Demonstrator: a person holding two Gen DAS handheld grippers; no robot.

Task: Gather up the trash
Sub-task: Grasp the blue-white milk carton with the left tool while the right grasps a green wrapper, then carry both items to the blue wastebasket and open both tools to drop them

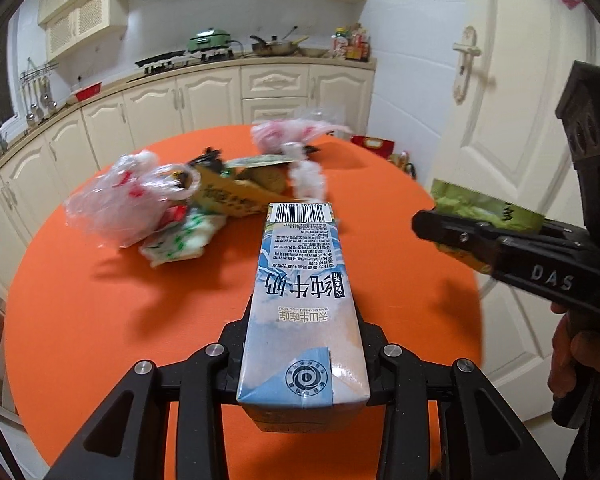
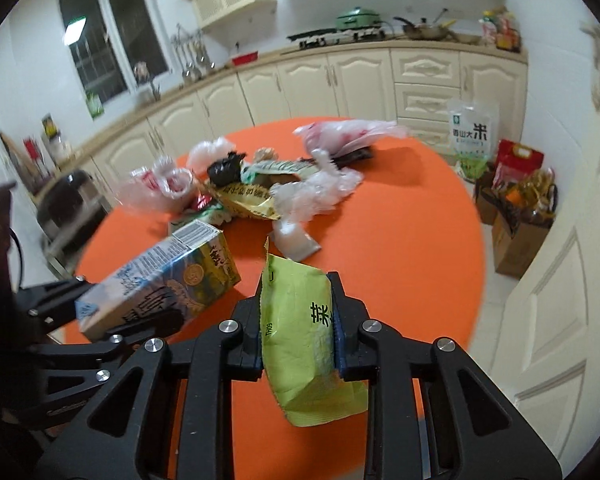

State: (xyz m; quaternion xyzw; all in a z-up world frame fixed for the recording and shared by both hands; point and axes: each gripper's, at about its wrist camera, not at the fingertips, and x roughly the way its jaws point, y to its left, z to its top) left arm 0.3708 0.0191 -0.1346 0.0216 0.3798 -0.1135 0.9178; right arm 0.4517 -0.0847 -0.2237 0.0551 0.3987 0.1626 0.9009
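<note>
Milk carton [image 1: 300, 300] is clamped lengthwise in the left gripper [image 1: 304, 320] above the orange table [image 1: 100, 300], while a green packet [image 2: 300, 340] is pinched in the right gripper [image 2: 296, 320]. Remaining trash pile [image 1: 204, 196] is left mid-table. The thin, crumpled packet could be lost if it slides from the pads.

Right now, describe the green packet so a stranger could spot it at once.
Find the round orange table. Above its near edge, the right hand-held gripper clamps the green packet. It is flat, lime-green foil with dark characters, unlike the boxy blue-and-white milk carton beside it.
</note>
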